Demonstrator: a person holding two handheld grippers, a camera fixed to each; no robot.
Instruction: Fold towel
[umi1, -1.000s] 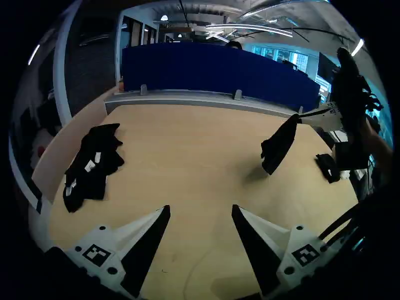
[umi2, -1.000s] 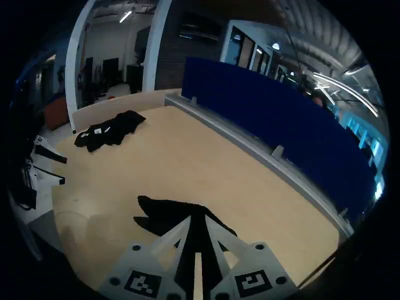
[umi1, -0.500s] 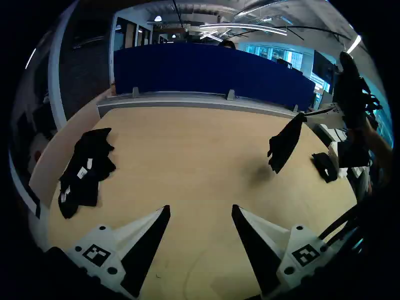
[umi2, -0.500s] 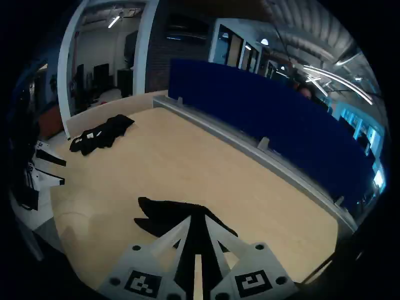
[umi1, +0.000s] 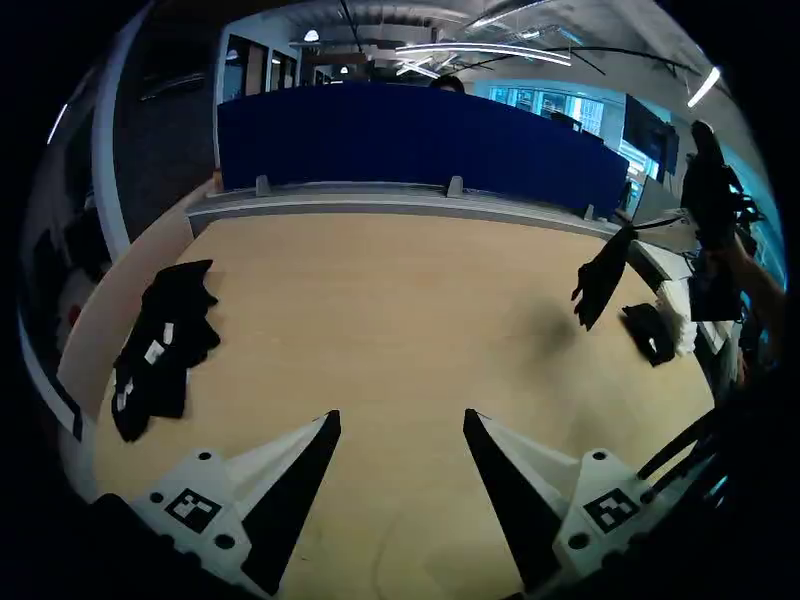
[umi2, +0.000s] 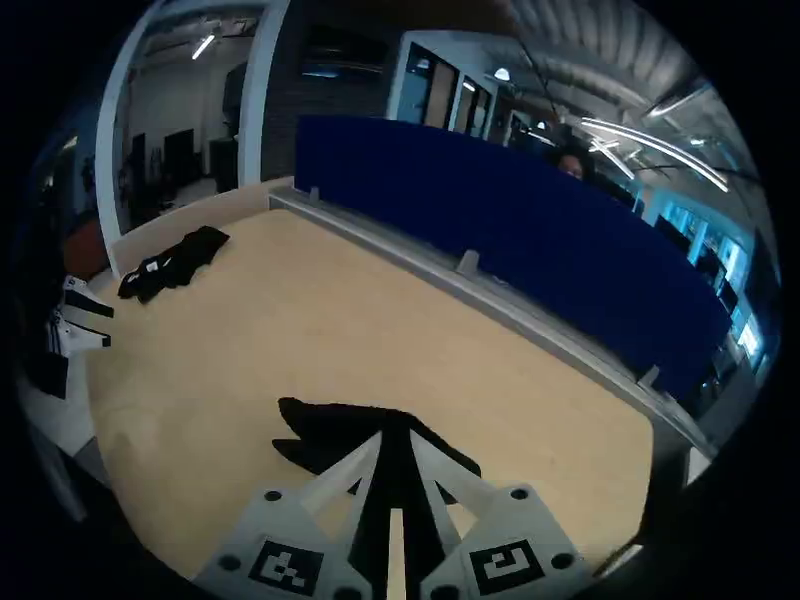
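A black towel hangs in the air over the right side of the wooden table, pinched by my right gripper, which a person's hand holds up at the far right. In the right gripper view the same towel droops from my right gripper, whose fingers are shut on its cloth. My left gripper is open low over the table's near edge, with nothing between its fingers. It also shows at the left edge of the right gripper view.
A heap of black cloth with white tags lies at the table's left side, also far left in the right gripper view. A dark object sits by the right edge. A blue partition lines the far side.
My right gripper has carried the hanging towel farther right and away from the table's middle. The left gripper stayed open and its view shifted slightly.
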